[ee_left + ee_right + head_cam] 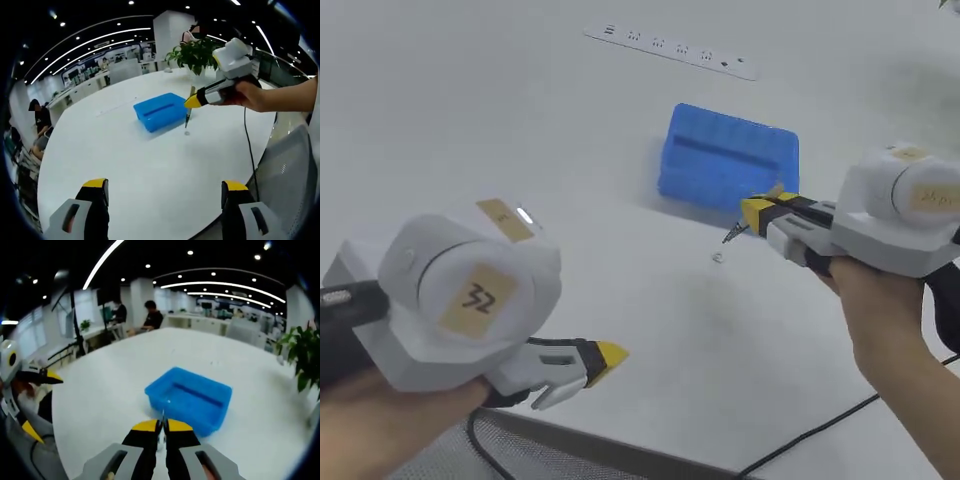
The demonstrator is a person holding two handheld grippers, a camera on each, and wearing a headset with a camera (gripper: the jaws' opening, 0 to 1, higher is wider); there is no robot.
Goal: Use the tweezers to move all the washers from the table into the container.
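Beneath the right tongs' [754, 212] tweezers [733, 233] lies a washer [718, 258].

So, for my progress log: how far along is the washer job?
Nothing clearly done: I can't make out washers inside the blue container. In hand: the right gripper, shut on the tweezers, holds their tips near one washer lying on the table. Remaining: picking it up and dropping it in. The left gripper is open.

Head view looks down; both gripper views share the container [730, 155], right seemingly nearer.
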